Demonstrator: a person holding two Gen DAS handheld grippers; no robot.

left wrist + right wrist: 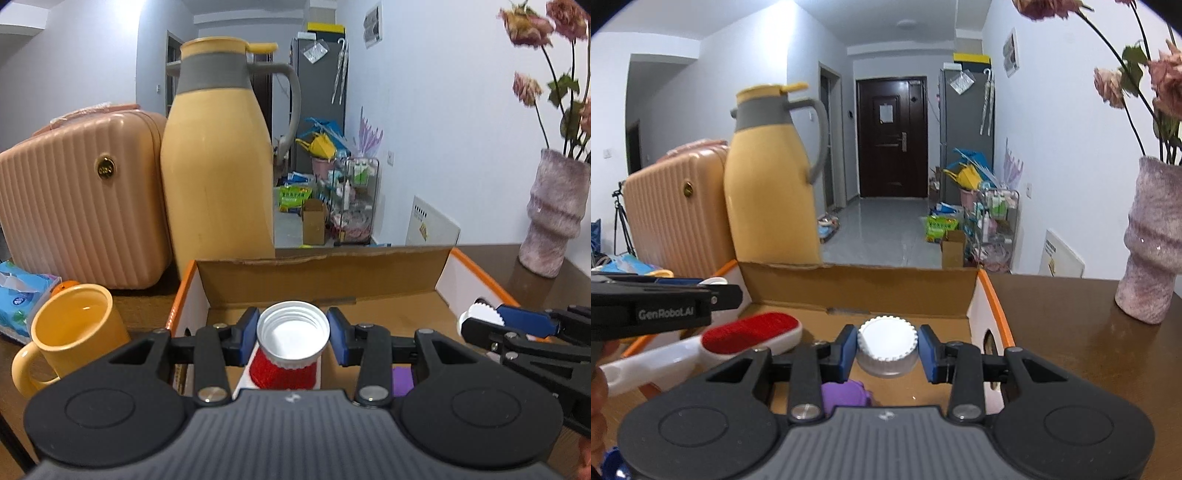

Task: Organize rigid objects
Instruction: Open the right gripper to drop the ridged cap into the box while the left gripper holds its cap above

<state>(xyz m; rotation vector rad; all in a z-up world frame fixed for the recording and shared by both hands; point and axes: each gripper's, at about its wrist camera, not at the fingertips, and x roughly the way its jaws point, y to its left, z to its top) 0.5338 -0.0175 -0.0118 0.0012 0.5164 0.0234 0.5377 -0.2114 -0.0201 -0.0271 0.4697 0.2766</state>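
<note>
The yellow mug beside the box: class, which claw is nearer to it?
Left. The left claw, holding a white cap, sits just right of the yellow mug; the right claw is across the cardboard box.

Open cardboard box (pixel 857 288) ahead; tall jug (pixel 218 158) behind its far wall

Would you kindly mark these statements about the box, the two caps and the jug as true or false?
1. The left hand-held gripper grips a white cap with its open side up. True.
2. The right hand-held gripper is empty. False: it grips a ridged white cap.
3. A lint brush with a red pad lies in the cardboard box. True.
4. The yellow jug stands inside the box. False: it stands behind it.
</note>
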